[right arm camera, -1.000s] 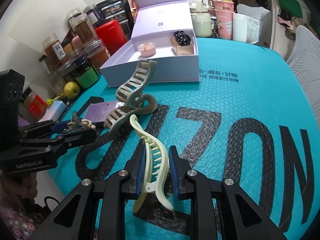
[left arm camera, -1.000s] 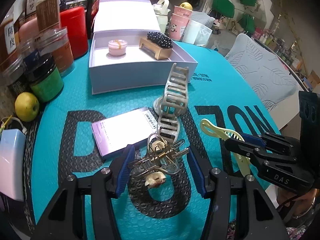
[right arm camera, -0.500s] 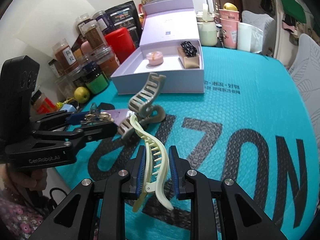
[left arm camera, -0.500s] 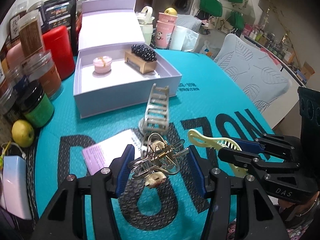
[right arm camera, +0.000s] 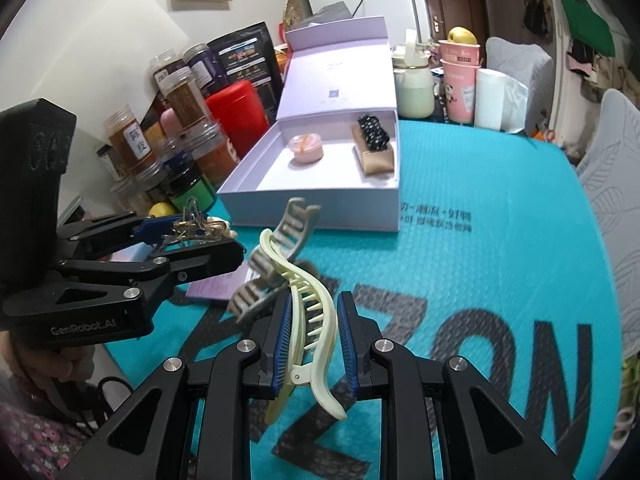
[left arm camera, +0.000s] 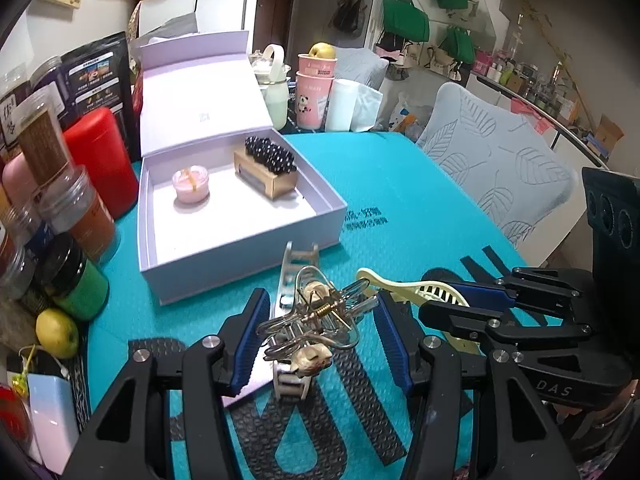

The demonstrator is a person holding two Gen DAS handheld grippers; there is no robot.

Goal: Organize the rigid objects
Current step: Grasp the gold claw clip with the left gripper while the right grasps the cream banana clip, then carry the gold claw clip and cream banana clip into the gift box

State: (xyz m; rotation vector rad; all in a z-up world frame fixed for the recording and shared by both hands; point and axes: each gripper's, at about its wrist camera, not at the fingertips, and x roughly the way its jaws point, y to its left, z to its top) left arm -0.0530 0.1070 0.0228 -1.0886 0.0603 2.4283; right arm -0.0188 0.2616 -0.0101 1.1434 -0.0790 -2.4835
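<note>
Left tool (left arm camera: 320, 328) grips wire hair clip (left arm camera: 316, 320); right tool (right arm camera: 312, 332) clamps pale yellow claw clip (right arm camera: 308, 312); grey claw clip (right arm camera: 276, 256) just ahead.

gold wire clip (left arm camera: 316, 320): held aloft | pale-yellow claw clip (right arm camera: 310, 312): held aloft | grey claw clip (right arm camera: 276, 264): on mat

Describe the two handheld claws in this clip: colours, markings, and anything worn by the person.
Both claws, left and right, are black with silver screws and ribbed blue pads. The left body reads "GenRobot.AI", the right "DAS". A floral sleeve shows at the left hand.
</note>
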